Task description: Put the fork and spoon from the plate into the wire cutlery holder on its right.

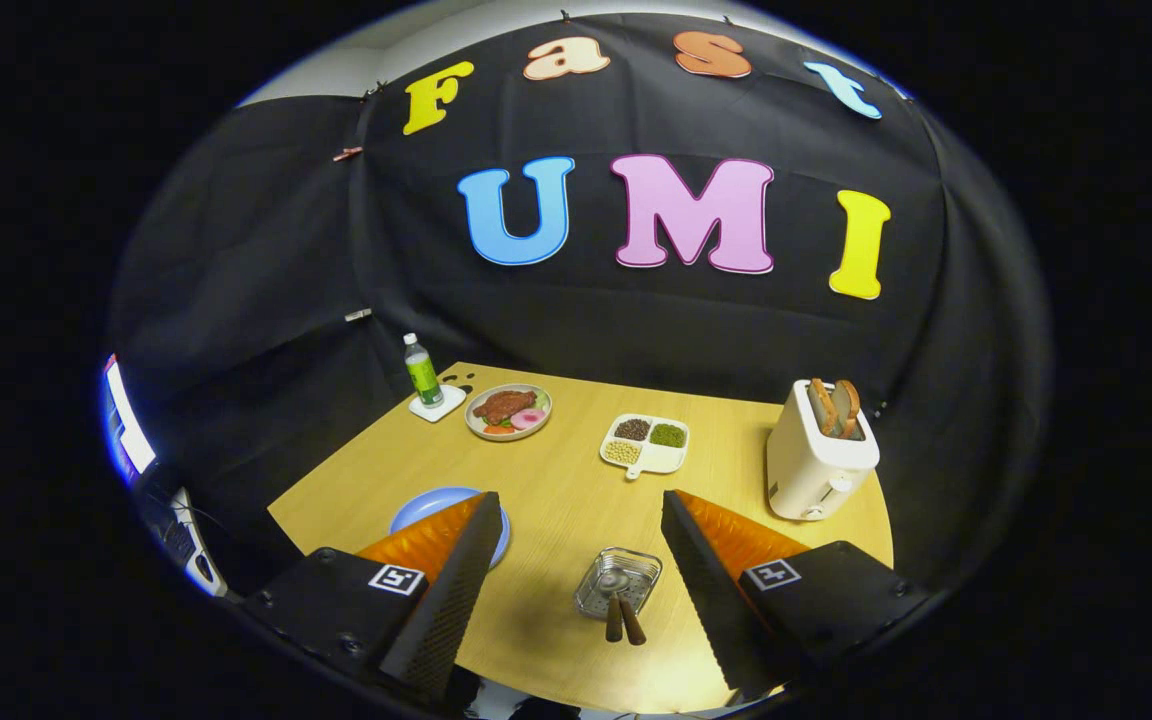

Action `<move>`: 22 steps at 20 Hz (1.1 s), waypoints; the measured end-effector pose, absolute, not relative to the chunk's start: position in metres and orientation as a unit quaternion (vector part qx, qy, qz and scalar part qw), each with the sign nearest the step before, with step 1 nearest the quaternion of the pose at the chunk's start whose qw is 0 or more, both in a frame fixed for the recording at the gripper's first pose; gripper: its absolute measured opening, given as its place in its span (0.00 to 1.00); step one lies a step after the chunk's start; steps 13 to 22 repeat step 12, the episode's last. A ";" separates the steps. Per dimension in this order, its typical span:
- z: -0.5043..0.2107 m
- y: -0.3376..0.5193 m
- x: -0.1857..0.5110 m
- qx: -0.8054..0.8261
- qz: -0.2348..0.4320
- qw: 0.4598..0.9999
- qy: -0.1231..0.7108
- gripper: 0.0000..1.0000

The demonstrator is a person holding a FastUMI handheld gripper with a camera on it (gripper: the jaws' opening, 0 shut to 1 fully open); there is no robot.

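I have the tongs (576, 560) spread wide and holding nothing, hovering above the near part of the table (556, 480). Between the two fingers, just ahead of them, sits the wire cutlery holder (618, 582), and two brown handles (623, 619) stick out of its near rim toward 6 o'clock. I judge those to be the fork and spoon, already dropped in with their heads down in the basket, which would explain why my tongs are released and standing off: the job looks done.

The blue plate (436, 505) lies at about 9 o'clock from the holder, and my left finger covers most of it, so I cannot confirm nothing is left on it. The heads of the two utensils blur into the wire mesh; I cannot tell which is which.

Farther off, toward 12 o'clock, are a divided dish (645, 443) of beans, a plate of food (508, 410) and a bottle (423, 371), with a toaster (816, 450) holding two slices at 2 o'clock. None of them bears on my task.
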State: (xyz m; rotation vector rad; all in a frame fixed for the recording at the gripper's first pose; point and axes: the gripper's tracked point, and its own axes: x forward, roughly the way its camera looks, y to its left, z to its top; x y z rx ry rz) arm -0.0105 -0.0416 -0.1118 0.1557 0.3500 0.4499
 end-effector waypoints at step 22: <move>-0.114 -0.062 -0.007 0.089 0.231 0.954 0.167 1.00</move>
